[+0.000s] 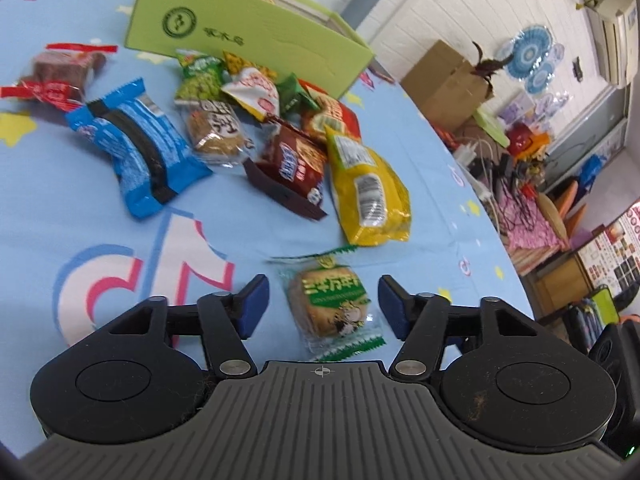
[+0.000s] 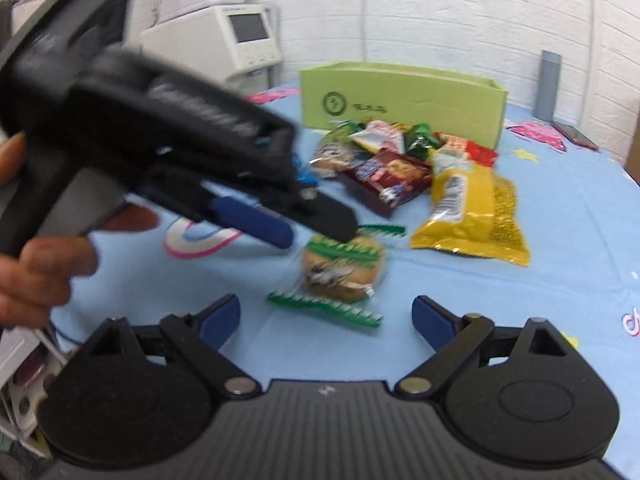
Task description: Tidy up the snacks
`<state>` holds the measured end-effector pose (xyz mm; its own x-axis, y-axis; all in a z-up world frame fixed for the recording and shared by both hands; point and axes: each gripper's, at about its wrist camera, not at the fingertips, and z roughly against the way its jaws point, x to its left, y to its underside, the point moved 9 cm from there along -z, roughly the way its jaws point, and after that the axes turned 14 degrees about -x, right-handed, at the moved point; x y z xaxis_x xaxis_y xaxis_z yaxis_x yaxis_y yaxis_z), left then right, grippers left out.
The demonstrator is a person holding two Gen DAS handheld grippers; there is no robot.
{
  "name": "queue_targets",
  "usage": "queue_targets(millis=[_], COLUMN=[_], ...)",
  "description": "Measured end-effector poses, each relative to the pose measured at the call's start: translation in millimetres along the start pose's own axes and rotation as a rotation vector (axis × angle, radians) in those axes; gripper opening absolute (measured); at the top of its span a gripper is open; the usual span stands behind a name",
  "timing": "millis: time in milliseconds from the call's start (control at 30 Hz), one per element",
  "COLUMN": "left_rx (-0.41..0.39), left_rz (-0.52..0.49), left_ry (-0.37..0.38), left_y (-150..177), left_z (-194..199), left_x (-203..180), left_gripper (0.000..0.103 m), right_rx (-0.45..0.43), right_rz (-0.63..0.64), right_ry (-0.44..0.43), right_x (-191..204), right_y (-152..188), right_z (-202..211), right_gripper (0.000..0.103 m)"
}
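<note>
Table [image 1: 60, 208] under light-blue printed cloth. Green box [image 1: 248, 36] far; snack heap [image 1: 280, 128] before it; green-wrapped cake [image 1: 332, 304] nearest, apart.

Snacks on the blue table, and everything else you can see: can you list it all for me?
green-edged biscuit packet: one, clear with green ends, alone nearest the grippers, between the left gripper's open fingers, untouched
yellow bag: one, yellow, right edge of the pile
brown packet: one, dark brown-red, left of the yellow bag
blue packet: one, blue with a black stripe, left of the pile
red-ended cake packet: one, clear and red, far left
small mixed packets: several, green, white, red, heaped before the box
box: one, light green, behind the pile
tablecloth: one, light blue, printed
left gripper: black, blue pads, open
right gripper: black, blue pads, open
hand: one, holding the left gripper's handle
</note>
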<state>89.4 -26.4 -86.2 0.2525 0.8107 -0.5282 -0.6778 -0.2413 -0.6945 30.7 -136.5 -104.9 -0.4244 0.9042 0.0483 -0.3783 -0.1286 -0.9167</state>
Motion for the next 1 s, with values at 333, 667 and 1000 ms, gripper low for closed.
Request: queue_targets(millis=[333, 667, 1000], left_rx=[0.027, -0.035, -0.196], left_rz=[-0.084, -0.073, -0.122], left_ry=[0.016, -0.008, -0.010], left_y=[16.3, -12.2, -144.2], left_z=[-11.7, 3.1, -20.2], left_x=[-13.2, -19.1, -30.5], left_gripper=[0.028, 0.008, 0.008], right_rx=[-0.007, -0.053, -0.190], right_rz=[0.049, 0.006, 0.076], right_ry=[0.007, 0.027, 0.001], right_x=[5.4, 6.6, -25.6], right_y=[-3.2, -27.8, -140.2], right_z=[-23.4, -13.9, -72.3], right_gripper=[0.076, 0.071, 0.071])
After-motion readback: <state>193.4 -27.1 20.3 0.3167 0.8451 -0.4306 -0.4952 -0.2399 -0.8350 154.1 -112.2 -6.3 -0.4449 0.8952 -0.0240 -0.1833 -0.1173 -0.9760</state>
